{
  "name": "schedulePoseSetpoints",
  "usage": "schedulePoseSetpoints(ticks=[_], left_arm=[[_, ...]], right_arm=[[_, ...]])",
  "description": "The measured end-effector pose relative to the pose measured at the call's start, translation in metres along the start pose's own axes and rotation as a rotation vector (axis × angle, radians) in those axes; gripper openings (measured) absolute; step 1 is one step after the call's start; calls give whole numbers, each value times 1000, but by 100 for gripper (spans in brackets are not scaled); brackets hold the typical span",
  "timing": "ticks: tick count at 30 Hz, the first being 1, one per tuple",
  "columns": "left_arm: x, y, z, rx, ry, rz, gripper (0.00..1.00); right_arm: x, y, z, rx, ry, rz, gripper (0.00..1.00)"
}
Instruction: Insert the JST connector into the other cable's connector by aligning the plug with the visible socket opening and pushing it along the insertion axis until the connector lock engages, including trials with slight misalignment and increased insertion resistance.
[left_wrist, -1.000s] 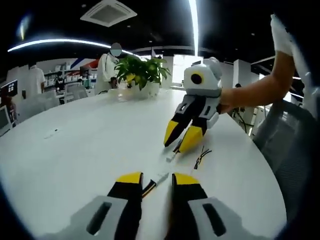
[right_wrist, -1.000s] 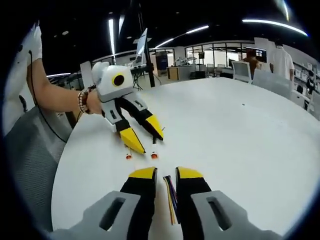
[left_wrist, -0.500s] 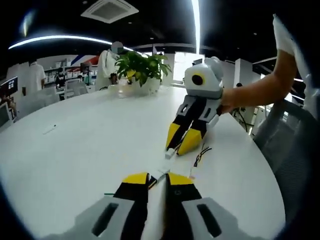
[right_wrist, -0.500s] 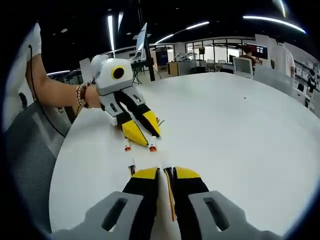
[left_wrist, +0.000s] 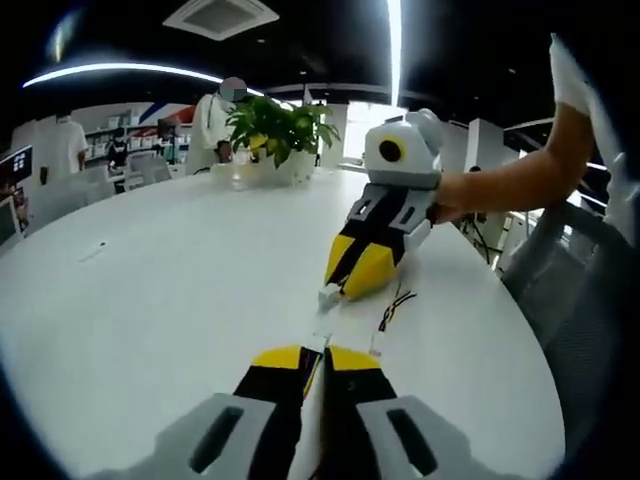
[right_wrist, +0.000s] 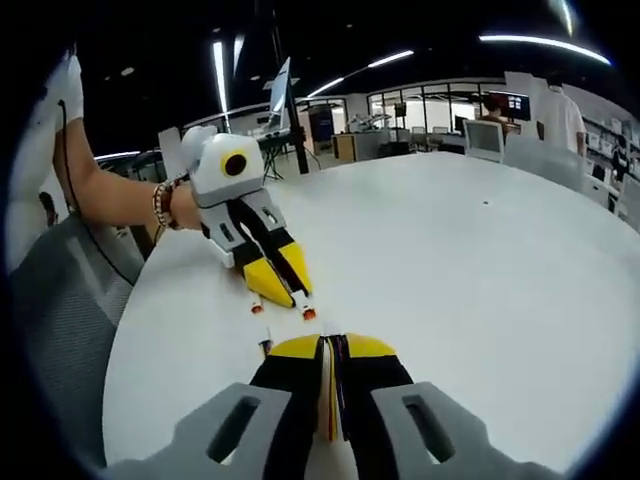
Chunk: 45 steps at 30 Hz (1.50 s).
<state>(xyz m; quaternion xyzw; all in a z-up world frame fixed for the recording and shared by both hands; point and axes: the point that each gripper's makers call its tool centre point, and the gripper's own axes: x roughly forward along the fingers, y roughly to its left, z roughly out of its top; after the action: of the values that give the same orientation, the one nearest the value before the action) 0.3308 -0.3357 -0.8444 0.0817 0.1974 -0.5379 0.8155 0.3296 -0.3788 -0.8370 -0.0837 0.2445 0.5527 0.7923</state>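
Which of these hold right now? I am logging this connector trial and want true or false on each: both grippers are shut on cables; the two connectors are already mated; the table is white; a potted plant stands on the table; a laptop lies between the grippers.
1. Both the left gripper and the right gripper are shut, each on a thin multicoloured cable. True.
2. The white connector at the right gripper's tip is already plugged into the other cable's connector. False: a gap of table shows between them.
3. The round table is white. True.
4. A green potted plant stands at the table's far side. True.
5. A laptop lies between the grippers. False: only the cable ends lie there.
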Motion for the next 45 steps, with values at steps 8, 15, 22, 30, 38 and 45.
schedulePoseSetpoints(ticks=[8, 15, 22, 30, 38, 45], left_arm=[[-1, -16, 0, 70, 4, -67, 1], [-12, -17, 11, 104, 7, -87, 1], [-15, -17, 15, 144, 32, -83, 1], [-11, -24, 12, 178, 65, -112, 1], [-12, -24, 11, 183, 70, -113, 1], [-13, -24, 15, 174, 58, -115, 1]], right_arm=[[0, 13, -2, -39, 20, 56, 4], [-3, 27, 5, -116, 41, 93, 4], [-3, 34, 20, -175, 25, 93, 3], [0, 36, 8, -202, 86, 103, 3], [3, 38, 4, -204, 101, 112, 3], [2, 39, 5, -214, 110, 107, 3]])
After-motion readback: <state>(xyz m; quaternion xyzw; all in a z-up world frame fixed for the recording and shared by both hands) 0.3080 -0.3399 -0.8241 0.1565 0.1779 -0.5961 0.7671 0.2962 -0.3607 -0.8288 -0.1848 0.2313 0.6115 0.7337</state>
